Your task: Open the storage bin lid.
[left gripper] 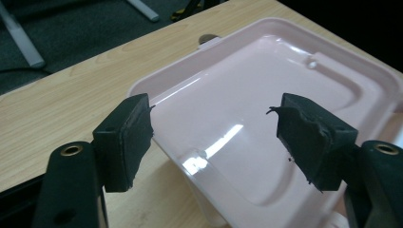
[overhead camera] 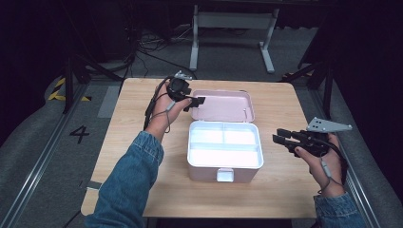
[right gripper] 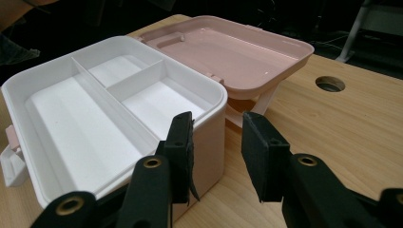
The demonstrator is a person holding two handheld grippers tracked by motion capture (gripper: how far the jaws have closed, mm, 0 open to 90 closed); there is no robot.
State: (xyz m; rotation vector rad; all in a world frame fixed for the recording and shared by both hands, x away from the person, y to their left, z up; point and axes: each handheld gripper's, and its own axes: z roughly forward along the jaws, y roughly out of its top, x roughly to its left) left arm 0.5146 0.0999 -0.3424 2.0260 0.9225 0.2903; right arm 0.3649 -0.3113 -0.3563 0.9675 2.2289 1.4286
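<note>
Centrally in the high view, a pink storage box (overhead camera: 224, 156) sits on the wooden table (overhead camera: 280, 190), its lid (overhead camera: 223, 105) thrown back flat toward the upper middle of the frame. Its white divided tray (overhead camera: 224, 145) shows one long compartment and two smaller ones, all bare. A white latch (overhead camera: 225, 175) hangs on the box's lower wall.

Left of centre in that view, the left gripper (overhead camera: 195, 101) hovers at the lid's left edge; in the left gripper view its jaws stand wide apart, released, with the lid's glossy inner face (left gripper: 247, 128) filling the gap between them and no pad touching it.

At the right of the high view, the right gripper (overhead camera: 280, 135) is held beside the box, apart from it. In the right gripper view its jaws are parted and grasp nothing, the box's near corner (right gripper: 209, 102) just above them and a round hole in the tabletop (right gripper: 330, 83) at the upper right.
</note>
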